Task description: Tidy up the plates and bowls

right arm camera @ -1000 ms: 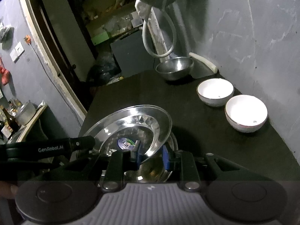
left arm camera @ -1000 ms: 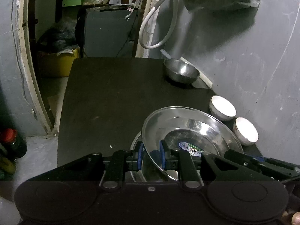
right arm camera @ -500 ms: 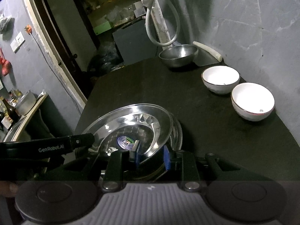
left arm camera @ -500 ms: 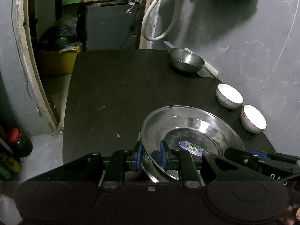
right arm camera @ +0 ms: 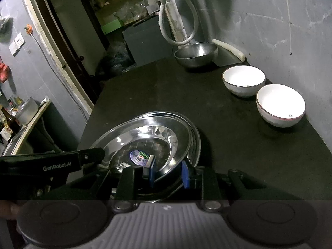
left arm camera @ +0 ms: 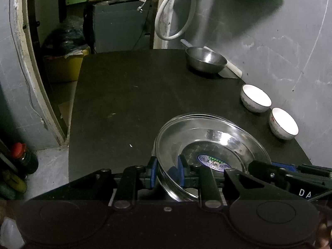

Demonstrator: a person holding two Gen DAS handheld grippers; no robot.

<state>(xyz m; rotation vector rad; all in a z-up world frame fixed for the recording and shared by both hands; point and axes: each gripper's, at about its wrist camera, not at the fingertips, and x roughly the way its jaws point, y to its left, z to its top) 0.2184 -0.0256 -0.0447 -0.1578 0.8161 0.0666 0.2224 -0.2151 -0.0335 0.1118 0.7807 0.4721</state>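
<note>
A wide steel plate (left arm camera: 207, 137) (right arm camera: 149, 132) with a blue sticker lies near the front of the black table (left arm camera: 124, 103), nested on another steel plate whose rim (right arm camera: 195, 137) shows just past it. My left gripper (left arm camera: 167, 173) is shut on the top plate's near-left rim. My right gripper (right arm camera: 168, 171) is shut on its near-right rim. Whether the lower plate is also pinched is hidden. Two white bowls (left arm camera: 256, 97) (left arm camera: 284, 123) stand at the table's right edge, and a steel bowl (left arm camera: 205, 59) sits at the far right corner.
A grey wall runs along the table's right side, with a white hose loop (left arm camera: 176, 20) hanging above the far corner. The floor drops away at the table's left edge, where bottles (left arm camera: 22, 157) and a yellow bin (left arm camera: 66, 66) stand. A doorway opens behind.
The steel plate has come down from a tilt and settled nearly flat on the plate below. Both grippers kept hold of its rim and drew back a little.
</note>
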